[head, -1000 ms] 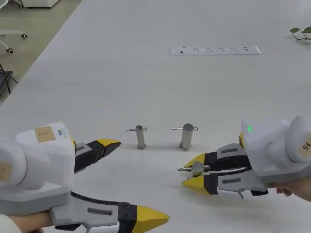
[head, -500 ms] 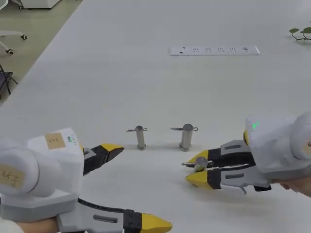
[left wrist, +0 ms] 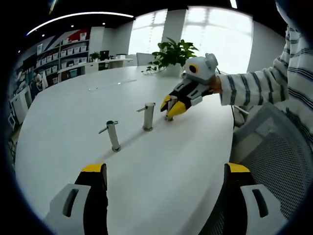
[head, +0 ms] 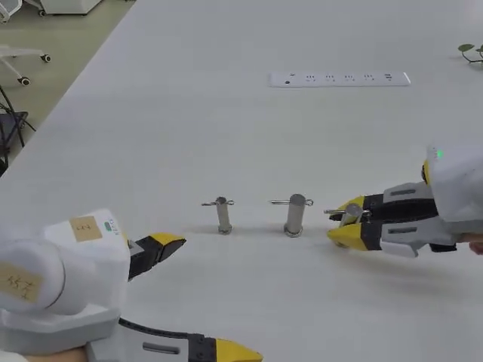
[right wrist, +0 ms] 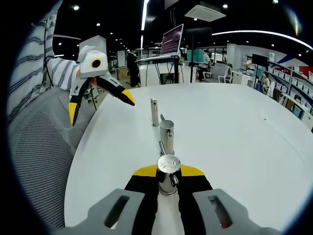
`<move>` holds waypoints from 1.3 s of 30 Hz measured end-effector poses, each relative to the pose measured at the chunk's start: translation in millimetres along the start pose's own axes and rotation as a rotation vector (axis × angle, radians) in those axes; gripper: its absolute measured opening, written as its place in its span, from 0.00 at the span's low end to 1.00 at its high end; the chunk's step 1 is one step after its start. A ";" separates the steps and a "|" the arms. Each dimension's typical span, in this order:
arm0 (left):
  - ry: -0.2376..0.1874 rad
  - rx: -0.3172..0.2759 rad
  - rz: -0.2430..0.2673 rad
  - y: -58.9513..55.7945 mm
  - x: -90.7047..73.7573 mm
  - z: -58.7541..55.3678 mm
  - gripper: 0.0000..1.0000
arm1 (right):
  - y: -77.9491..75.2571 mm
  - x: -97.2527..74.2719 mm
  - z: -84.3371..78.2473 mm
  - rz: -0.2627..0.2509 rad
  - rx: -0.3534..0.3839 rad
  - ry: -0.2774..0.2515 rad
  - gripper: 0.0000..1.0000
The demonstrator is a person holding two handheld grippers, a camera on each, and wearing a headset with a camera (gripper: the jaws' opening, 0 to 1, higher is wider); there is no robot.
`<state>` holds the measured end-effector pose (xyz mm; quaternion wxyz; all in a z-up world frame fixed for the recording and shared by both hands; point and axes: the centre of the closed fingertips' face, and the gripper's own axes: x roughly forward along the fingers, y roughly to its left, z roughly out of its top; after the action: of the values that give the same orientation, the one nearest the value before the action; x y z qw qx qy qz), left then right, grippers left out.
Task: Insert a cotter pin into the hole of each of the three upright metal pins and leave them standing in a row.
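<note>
Standing upright side by side on the white surface (head: 226, 121) are the left pin (head: 223, 216) and the middle pin (head: 295, 216). The left cotter pin (head: 212, 203) and the middle cotter pin (head: 281, 201) each run level through a pin's top. Just right of the middle pin, the third pin (head: 350, 214) sits clamped between the yellow-tipped jaws of the right tool (head: 341, 221), low over the surface. The third cotter pin (head: 333, 213) sticks out of it toward the middle pin. Whether this pin touches the surface I cannot tell.

The right gripper view looks along the row: the third pin's round head (right wrist: 168, 163) nearest, the other two in line behind it.

The left tool (head: 204, 298) hovers at the near left, well apart from the pins, jaws spread wide and holding nothing. A striped sleeve (left wrist: 254, 85) shows behind the right tool in the left gripper view.

A power strip (head: 339, 78) lies far back on the surface, and a plant (head: 472, 51) shows at its far right edge.
</note>
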<state>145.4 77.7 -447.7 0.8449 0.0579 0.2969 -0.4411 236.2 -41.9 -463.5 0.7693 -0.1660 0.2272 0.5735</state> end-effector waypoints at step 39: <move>-0.113 -0.054 0.044 9.0 -16.0 32.5 0.99 | 15.2 -61.5 58.9 -0.155 0.105 -0.154 0.80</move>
<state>160.1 82.8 -413.8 0.8711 0.0168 0.2591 -0.4170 216.4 -56.8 -380.6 0.8343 -0.0980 0.1837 0.5105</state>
